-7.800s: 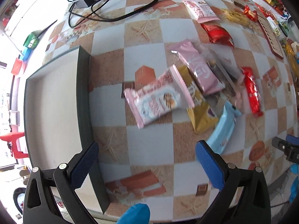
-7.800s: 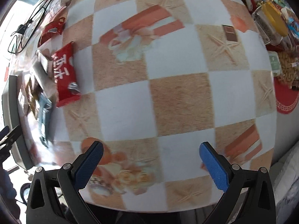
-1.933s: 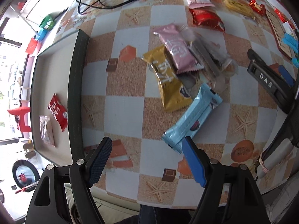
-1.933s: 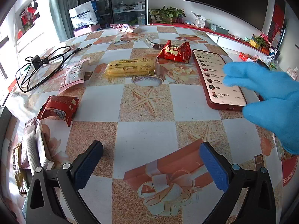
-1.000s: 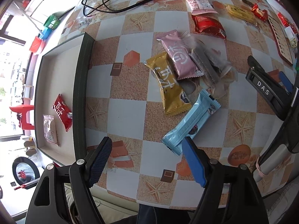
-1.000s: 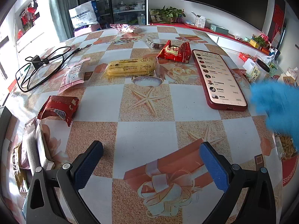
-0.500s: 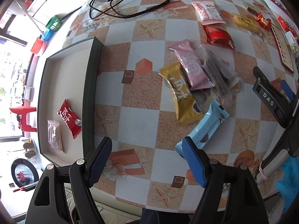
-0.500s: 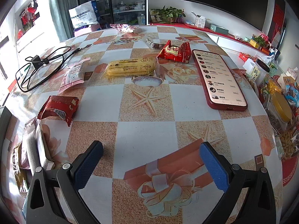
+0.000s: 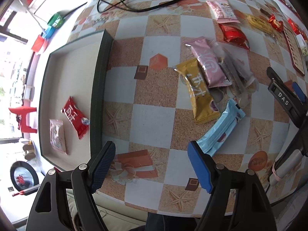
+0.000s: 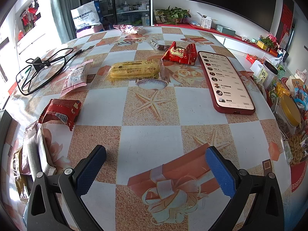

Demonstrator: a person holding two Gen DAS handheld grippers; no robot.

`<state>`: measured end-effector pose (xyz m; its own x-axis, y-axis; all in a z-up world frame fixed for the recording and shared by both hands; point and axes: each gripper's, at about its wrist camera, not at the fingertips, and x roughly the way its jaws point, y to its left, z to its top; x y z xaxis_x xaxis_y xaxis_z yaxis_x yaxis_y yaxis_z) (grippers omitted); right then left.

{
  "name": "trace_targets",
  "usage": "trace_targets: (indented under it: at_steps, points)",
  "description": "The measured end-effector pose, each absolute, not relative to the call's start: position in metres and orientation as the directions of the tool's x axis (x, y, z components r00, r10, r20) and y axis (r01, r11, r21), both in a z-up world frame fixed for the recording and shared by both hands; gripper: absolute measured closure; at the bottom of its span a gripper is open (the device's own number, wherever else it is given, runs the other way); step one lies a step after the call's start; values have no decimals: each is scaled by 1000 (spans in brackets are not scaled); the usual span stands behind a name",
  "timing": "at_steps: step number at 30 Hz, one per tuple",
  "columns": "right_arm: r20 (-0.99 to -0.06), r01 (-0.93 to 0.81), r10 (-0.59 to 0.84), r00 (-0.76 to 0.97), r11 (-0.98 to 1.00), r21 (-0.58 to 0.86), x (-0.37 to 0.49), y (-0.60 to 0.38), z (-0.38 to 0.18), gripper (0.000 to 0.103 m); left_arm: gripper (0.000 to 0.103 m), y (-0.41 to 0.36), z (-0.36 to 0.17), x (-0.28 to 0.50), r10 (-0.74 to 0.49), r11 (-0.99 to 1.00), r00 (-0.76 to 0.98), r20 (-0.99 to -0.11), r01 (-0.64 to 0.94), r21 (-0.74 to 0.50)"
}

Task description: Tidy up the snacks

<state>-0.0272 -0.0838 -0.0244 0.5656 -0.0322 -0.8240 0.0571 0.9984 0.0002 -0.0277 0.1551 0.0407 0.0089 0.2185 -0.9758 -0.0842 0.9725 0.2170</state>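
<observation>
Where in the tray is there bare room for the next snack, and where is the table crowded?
The tray is bare across its upper half, above the red packet and the clear packet in its lower part. The table is bare between the tray wall and the gold packet; beyond that, wrappers overlap.

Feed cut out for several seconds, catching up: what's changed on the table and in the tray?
The red snack pack and a pink packet left the pile and now lie in the tray. Gold pack, pink pack and blue pack stay piled; left gripper and right gripper remain open, empty.
</observation>
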Motion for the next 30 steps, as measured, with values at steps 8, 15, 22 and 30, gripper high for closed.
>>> trace_targets:
  at_steps: [8, 15, 22, 30]
  points:
    - [-824, 57, -32, 566, 998, 0, -26, -85, -25, 0, 23, 142, 29, -38, 240, 968, -20, -971, -75, 240]
    - [-824, 57, -32, 566, 998, 0, -26, -85, -25, 0, 23, 140, 23, -44, 250, 962, -55, -967, -103, 254]
    - [-824, 57, -32, 566, 998, 0, -25, -85, -25, 0, 23, 137, 30, -38, 256, 961, -34, -966, -96, 258]
    - [-824, 57, -32, 566, 998, 0, -26, -84, -25, 0, 23, 146, 39, -25, 232, 968, 5, -973, -95, 231]
